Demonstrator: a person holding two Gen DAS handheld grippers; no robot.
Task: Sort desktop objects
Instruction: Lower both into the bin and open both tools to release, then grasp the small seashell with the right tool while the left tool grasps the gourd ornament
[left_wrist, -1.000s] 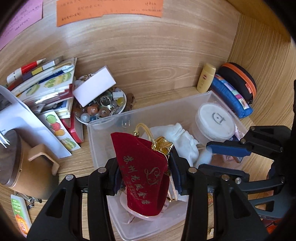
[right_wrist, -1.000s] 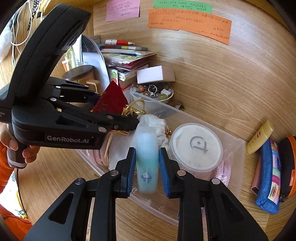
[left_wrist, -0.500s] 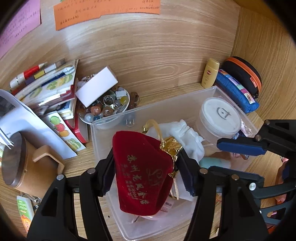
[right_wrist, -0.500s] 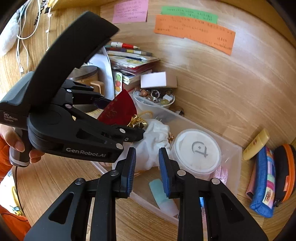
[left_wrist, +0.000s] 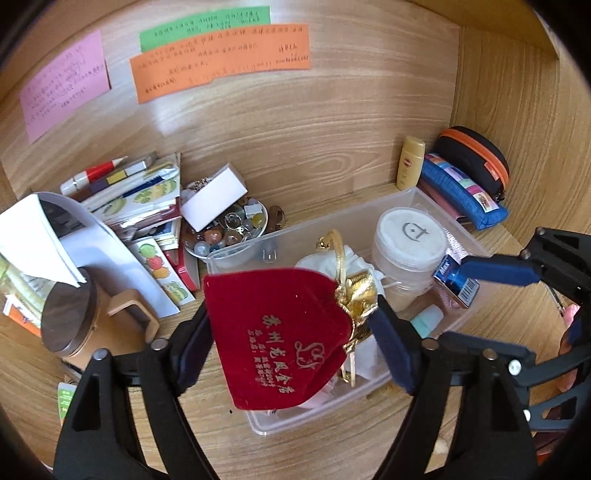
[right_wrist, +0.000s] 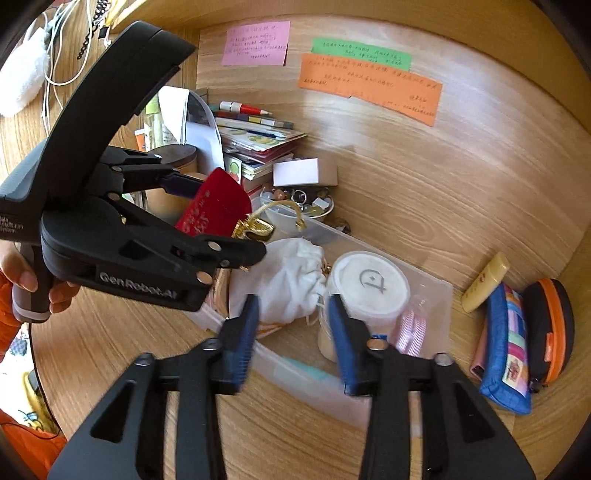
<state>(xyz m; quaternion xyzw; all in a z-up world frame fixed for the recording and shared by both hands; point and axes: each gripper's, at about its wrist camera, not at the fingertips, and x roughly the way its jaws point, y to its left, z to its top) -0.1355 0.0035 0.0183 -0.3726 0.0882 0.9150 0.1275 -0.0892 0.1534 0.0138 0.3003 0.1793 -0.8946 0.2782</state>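
A red velvet pouch (left_wrist: 284, 332) with gold cords hangs over the front of a clear plastic box (left_wrist: 236, 254). My left gripper (left_wrist: 291, 325) has it between its jaws, which are opening; the pouch has spread and still touches both pads. From the right wrist view the pouch (right_wrist: 214, 206) sits at the tips of the left gripper (right_wrist: 221, 218). My right gripper (right_wrist: 291, 306) hovers over the box's near wall (right_wrist: 280, 362) with nothing between its opening jaws. Inside the box lie a teal bottle (left_wrist: 426, 319), a white drawstring bag (right_wrist: 291, 280) and a white-lidded tub (right_wrist: 369, 284).
A bowl of beads (left_wrist: 229, 232) and a stack of books (left_wrist: 147, 195) stand left of the box. A wooden mug with a dark lid (left_wrist: 70, 317) sits nearer me. At the right wall are a yellow tube (left_wrist: 410, 162), a blue pencil case (left_wrist: 461, 192) and a black case (left_wrist: 476, 151).
The right gripper let go of the teal bottle, which now lies in the box, then widened its jaws. The left jaws widened and the red pouch spread out. Both grippers drew back and up.
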